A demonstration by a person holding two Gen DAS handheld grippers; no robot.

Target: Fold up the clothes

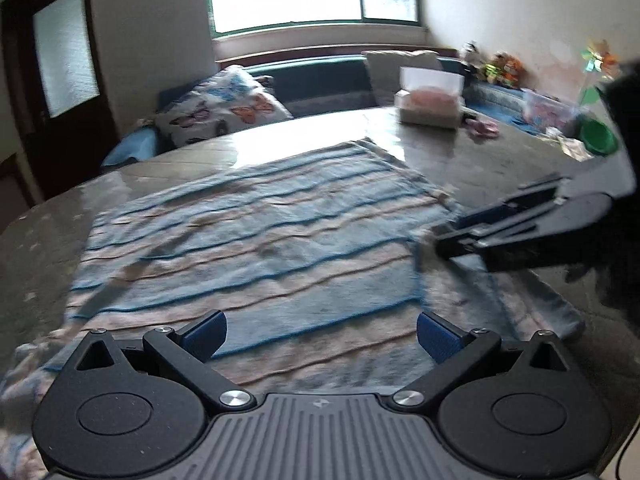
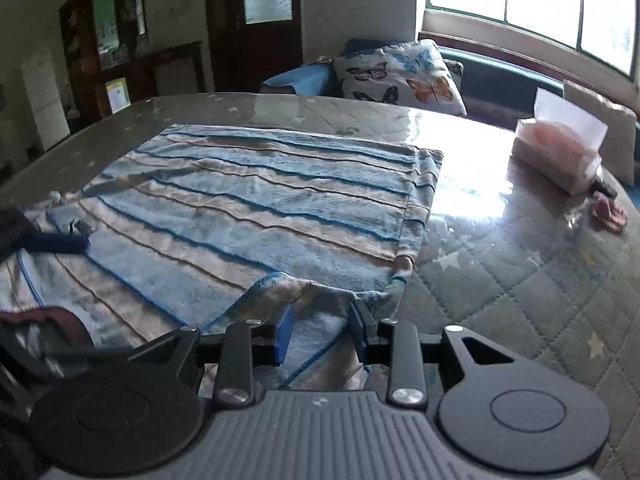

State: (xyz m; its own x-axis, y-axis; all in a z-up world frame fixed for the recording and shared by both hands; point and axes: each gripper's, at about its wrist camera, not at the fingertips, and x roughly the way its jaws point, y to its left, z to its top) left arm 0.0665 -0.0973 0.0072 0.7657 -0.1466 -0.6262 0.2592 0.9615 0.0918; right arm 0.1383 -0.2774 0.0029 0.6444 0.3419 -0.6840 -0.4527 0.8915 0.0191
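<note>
The striped towel (image 2: 256,216) lies once-folded on the surface (image 2: 500,264); further folds remain; left gripper (image 1: 322,334) fingers spread wide, right gripper (image 2: 322,334) fingers parted around its near edge.

Left gripper (image 1: 322,336): matte black linkage arms, 2 round black discs flanking a grey ribbed centre plate with a small logo, silver pivot screws, triangular cut-outs, blue ribbed pads (image 1: 434,336) on the jaws. Right gripper (image 2: 322,334): same build, black arms, grey ribbed plate, silver screws, blue pads (image 2: 285,334). A thin dark cable shows at the left-wrist view's lower right edge.
</note>
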